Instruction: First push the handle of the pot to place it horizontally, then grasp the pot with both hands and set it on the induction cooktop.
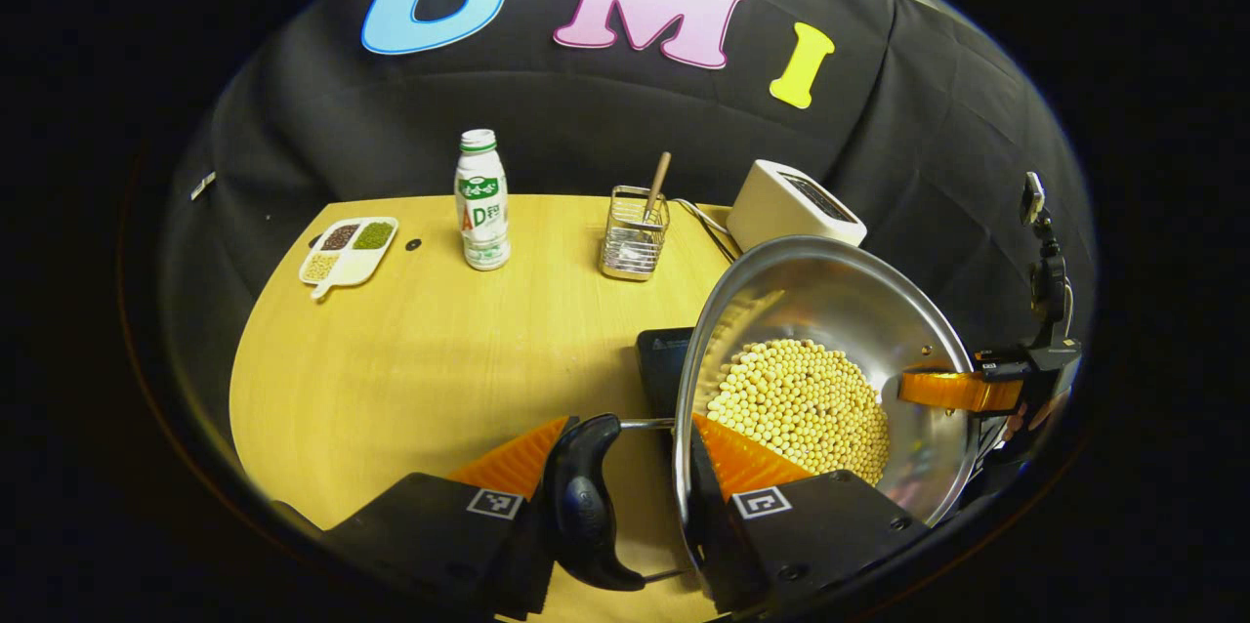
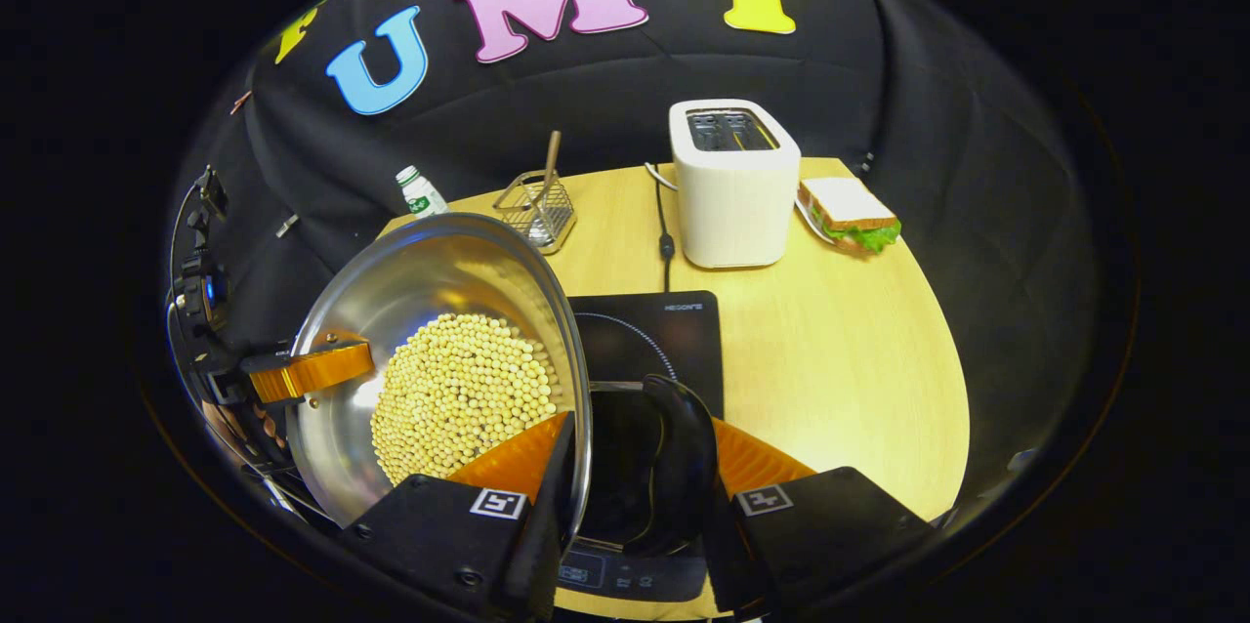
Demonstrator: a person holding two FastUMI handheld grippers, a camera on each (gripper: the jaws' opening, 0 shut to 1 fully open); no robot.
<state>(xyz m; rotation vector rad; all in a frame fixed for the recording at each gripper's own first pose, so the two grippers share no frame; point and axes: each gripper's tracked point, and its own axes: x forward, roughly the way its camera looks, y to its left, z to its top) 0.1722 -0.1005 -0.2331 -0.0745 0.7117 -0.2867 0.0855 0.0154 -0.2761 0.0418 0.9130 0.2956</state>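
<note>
A steel pot [image 1: 840, 311] part full of pale beans [image 1: 801, 403] hangs between my two grippers. In the left gripper view my left gripper [image 1: 630, 423] is shut on the pot's black handle [image 1: 586, 496], one finger outside the handle and one inside the rim. At the far rim my right gripper's finger [image 1: 952, 391] shows. In the right gripper view my right gripper [image 2: 640, 423] is shut on the opposite black handle [image 2: 674, 452] of the pot [image 2: 430, 281], and that handle hovers over the black induction cooktop [image 2: 649, 325]. The cooktop [image 1: 662, 364] lies partly hidden behind the pot.
On the wooden table [image 1: 410, 359] stand a milk bottle [image 1: 481, 203], a divided dish of beans [image 1: 350, 252] and a wire holder [image 1: 635, 237] with a wooden utensil. Behind the cooktop sit a white toaster [image 2: 732, 184], its cable, and a sandwich [image 2: 850, 213].
</note>
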